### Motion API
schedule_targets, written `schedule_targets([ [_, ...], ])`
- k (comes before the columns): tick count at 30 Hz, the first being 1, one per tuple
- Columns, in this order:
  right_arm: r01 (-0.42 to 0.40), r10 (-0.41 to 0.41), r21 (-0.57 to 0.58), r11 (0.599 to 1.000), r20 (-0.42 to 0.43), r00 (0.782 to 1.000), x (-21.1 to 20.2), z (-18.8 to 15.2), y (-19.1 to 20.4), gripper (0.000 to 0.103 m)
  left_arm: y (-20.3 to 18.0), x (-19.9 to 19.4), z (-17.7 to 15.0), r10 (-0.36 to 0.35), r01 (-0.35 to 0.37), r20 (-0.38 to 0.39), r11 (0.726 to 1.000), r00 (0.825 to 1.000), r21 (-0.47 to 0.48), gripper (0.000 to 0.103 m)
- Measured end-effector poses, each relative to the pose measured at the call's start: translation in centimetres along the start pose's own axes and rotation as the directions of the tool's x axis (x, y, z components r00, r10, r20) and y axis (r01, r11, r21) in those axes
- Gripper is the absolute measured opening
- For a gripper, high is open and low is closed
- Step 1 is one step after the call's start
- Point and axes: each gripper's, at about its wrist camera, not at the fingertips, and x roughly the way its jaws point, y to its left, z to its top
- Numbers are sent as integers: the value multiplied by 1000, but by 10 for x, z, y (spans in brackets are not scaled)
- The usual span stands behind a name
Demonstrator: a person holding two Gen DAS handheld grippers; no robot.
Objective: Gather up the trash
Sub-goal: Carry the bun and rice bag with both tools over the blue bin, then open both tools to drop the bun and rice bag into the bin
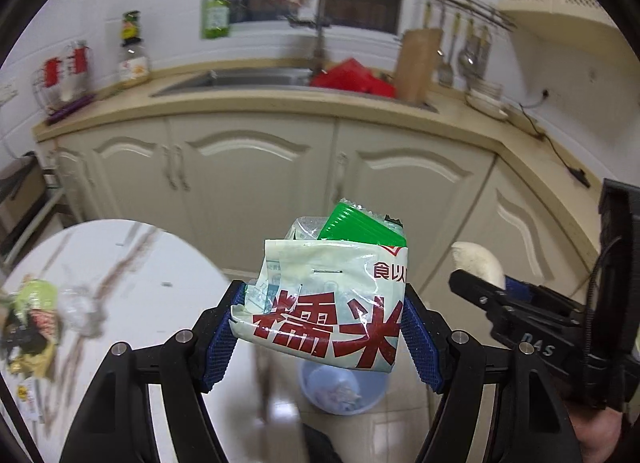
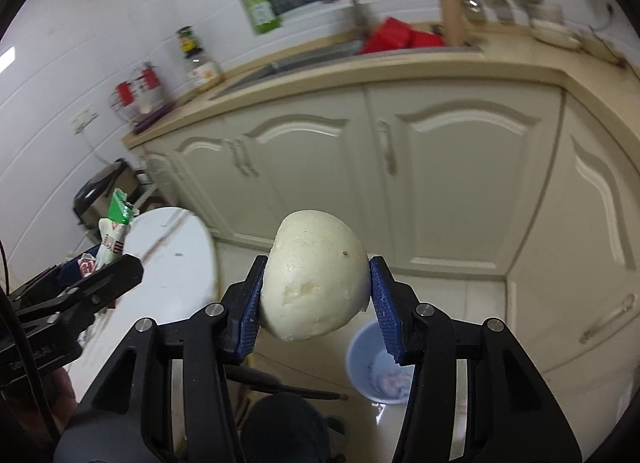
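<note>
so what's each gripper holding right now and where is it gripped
Left gripper: a white food bag clamped at its lower side edges. Right gripper: a pale bun squeezed across its middle.

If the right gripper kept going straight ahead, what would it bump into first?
Probably the cream cabinet doors under the counter. The right gripper, holding a steamed bun, points at them; the bin sits lower. Depth is unclear.

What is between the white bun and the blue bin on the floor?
Nothing but air and bare floor tile. In the right wrist view the right gripper holds the bun up above the blue bin.
</note>
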Motion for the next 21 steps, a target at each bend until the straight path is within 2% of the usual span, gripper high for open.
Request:
schedule_targets([
  [5, 58, -52, 85, 995, -69, 996, 29, -14, -61, 47, -17, 61, 13, -51, 55, -99, 998, 994, 31, 69],
  [9, 80, -63, 127, 989, -133, 989, 59, -28, -93, 47, -32, 116, 28, -57, 68, -185, 996, 981, 50, 69],
  [15, 78, -33, 170, 982, -255, 966, 117, -53, -120, 47, -37, 179, 41, -31, 53, -306, 996, 951, 65, 70],
  [21, 71, 11, 229, 971, -340, 940, 165, -76, -139, 48, -34, 231, 56, 25, 6, -387, 997, 922, 77, 75],
])
